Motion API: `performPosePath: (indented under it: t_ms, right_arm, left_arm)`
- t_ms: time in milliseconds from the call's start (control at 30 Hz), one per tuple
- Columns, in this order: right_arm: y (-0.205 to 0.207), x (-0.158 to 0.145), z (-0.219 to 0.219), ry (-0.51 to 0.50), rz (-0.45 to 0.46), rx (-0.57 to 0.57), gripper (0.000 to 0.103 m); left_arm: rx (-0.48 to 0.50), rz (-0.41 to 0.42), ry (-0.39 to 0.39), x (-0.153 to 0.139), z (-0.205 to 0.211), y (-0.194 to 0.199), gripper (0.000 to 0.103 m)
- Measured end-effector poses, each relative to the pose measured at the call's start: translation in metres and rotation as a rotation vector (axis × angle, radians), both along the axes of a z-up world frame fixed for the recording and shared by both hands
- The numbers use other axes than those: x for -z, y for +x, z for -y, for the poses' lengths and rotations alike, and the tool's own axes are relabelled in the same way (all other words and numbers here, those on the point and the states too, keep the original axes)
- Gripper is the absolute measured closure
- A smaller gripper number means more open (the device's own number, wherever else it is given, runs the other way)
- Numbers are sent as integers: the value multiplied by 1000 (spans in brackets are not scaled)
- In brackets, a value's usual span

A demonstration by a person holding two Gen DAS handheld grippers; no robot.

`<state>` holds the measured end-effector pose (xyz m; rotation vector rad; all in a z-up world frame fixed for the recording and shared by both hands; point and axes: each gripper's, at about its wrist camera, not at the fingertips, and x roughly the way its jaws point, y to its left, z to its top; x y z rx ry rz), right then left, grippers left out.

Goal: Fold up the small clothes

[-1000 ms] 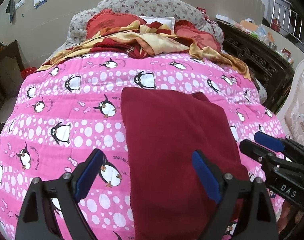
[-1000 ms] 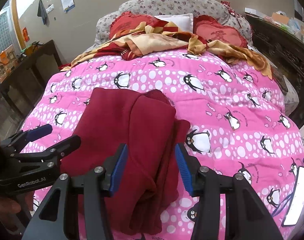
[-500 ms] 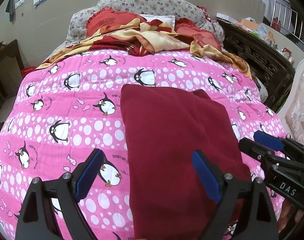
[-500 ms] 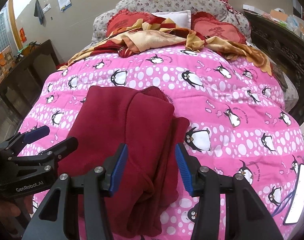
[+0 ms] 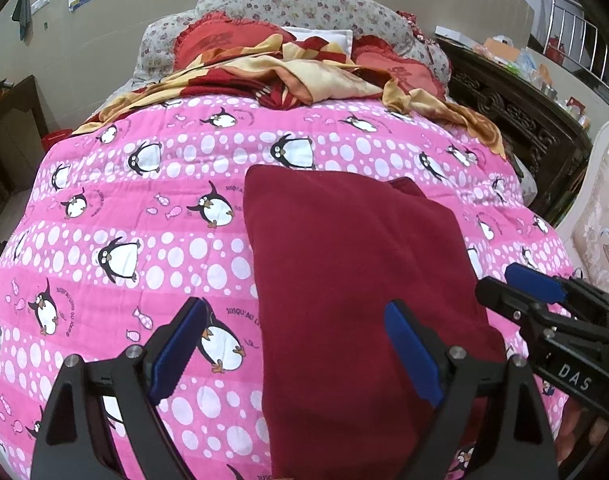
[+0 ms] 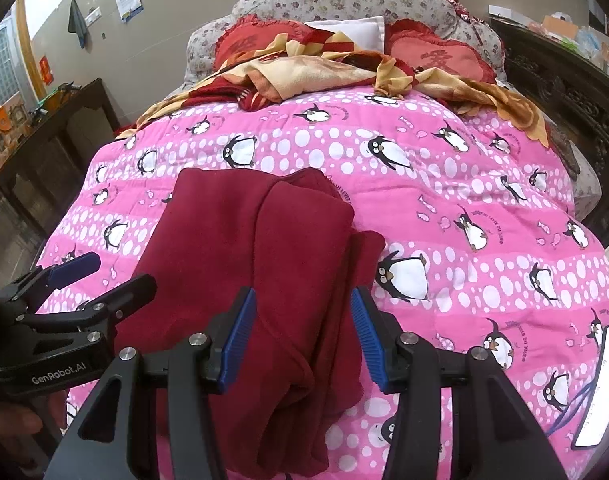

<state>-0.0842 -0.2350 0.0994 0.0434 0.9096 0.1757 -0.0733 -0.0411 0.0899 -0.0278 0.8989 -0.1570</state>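
A dark red garment [image 5: 356, 280] lies folded on the pink penguin quilt [image 5: 144, 240] of the bed, near its foot edge, and the quilt bears small print reading "JUSQU'AU" beside some penguins. The left gripper [image 5: 296, 352], marked "GenRobot.AI" on its body in the right wrist view, hovers with its blue pads spread wide over the garment's left edge, pinching nothing. The right gripper [image 6: 302, 336], lettered "DAS" in the left wrist view, stands half spread above the garment's rumpled right side, its pads clear of the cloth.

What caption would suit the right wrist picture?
Open right claw above a folded red garment on a penguin quilt.
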Motion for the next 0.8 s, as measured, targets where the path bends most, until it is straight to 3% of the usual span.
performPosePath:
  t_ms: [800]
  right_arm:
    - [5, 2, -4, 4, -3, -3, 52]
  left_arm:
    - [0, -1, 1, 2, -3, 2, 10]
